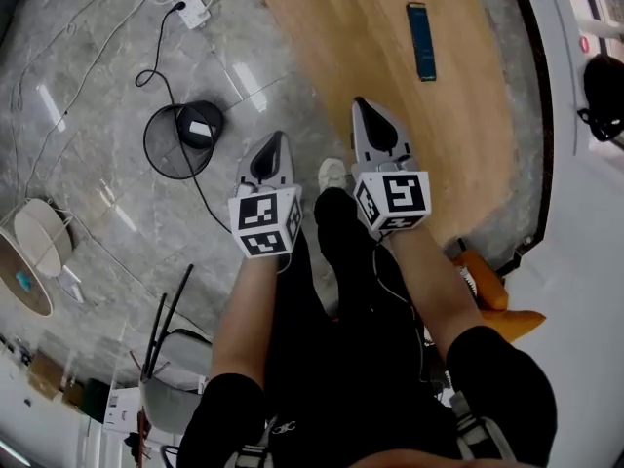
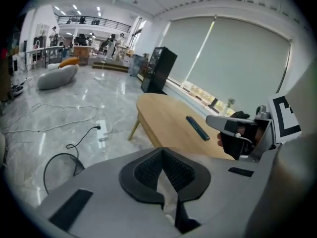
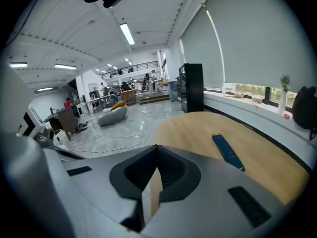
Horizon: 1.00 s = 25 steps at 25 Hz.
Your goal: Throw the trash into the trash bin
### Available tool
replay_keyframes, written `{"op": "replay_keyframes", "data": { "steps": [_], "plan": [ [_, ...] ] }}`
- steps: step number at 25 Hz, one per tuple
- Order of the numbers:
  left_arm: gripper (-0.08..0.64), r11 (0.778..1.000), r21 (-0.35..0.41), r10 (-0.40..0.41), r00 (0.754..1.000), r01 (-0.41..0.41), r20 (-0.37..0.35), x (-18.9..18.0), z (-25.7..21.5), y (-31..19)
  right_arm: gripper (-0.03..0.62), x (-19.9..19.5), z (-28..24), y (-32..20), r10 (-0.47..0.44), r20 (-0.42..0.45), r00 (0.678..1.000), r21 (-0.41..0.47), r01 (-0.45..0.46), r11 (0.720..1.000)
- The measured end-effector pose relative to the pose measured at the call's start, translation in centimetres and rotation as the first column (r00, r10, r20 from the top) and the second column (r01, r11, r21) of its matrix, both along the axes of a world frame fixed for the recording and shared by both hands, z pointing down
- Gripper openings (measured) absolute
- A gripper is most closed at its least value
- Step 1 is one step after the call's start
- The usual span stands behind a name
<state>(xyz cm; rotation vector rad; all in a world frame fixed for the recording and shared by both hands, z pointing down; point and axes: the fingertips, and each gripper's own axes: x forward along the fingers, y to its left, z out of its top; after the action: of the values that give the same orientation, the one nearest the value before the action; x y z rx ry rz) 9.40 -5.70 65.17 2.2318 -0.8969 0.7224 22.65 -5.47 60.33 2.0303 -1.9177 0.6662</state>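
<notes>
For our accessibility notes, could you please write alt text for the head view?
The left hand-held gripper and right hand-held gripper, both shut, are held out above the person's legs. A black mesh trash bin stands on the marble floor to the left; a wooden table lies ahead.

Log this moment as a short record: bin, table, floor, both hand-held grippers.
trash bin: black mesh, on the grey floor, left of the table in the head view; something dark with a white patch inside
table: wooden; a flat dark blue object lies on it
left hand-held gripper: jaws together, nothing between them
right hand-held gripper: jaws together, nothing between them
floor: white power strip, black cable passing the bin
</notes>
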Motion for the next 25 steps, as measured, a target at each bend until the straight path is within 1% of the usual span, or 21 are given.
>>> {"op": "replay_keyframes", "data": {
  "steps": [5,7,11,15,17,18,23,25],
  "plan": [
    [0.012,0.997,0.005,0.071,0.997,-0.071,0.02,6.8,0.2,1.8,0.012,7.5,1.1,3.9,0.109,-0.006,0.994,-0.031,-0.109,0.994],
    [0.012,0.996,0.002,0.092,0.995,-0.093,0.03,8.6,0.7,2.5,0.012,9.4,1.7,5.1,0.137,-0.003,0.991,-0.037,-0.137,0.99],
    [0.012,0.994,-0.008,0.109,0.993,-0.109,0.048,10.9,1.4,3.6,0.012,12.1,2.8,6.4,0.166,0.002,0.986,-0.045,-0.166,0.985],
    [0.012,0.993,-0.017,0.121,0.991,-0.12,0.062,12.5,1.6,4.2,0.014,14.8,3.0,6.2,0.185,-0.017,0.983,-0.014,-0.185,0.983],
    [0.012,0.992,-0.019,0.122,0.99,-0.121,0.068,12.8,1.6,4.2,0.136,16.2,3.5,5.4,0.167,-0.044,0.985,-0.017,-0.168,0.986],
    [0.012,0.993,-0.019,0.12,0.99,-0.119,0.072,12.9,1.7,4.1,0.148,17.0,4.0,4.8,0.154,-0.051,0.987,-0.032,-0.156,0.987],
    [0.012,0.996,-0.023,0.094,0.991,-0.092,0.091,12.4,1.9,3.5,0.166,20.9,6.9,1.2,0.105,-0.067,0.992,-0.114,-0.112,0.987],
    [0.012,0.996,-0.027,0.084,0.992,-0.082,0.097,12.1,2.1,3.4,0.173,22.0,7.6,-0.4,0.088,-0.068,0.994,-0.133,-0.096,0.986]
  ]
}}
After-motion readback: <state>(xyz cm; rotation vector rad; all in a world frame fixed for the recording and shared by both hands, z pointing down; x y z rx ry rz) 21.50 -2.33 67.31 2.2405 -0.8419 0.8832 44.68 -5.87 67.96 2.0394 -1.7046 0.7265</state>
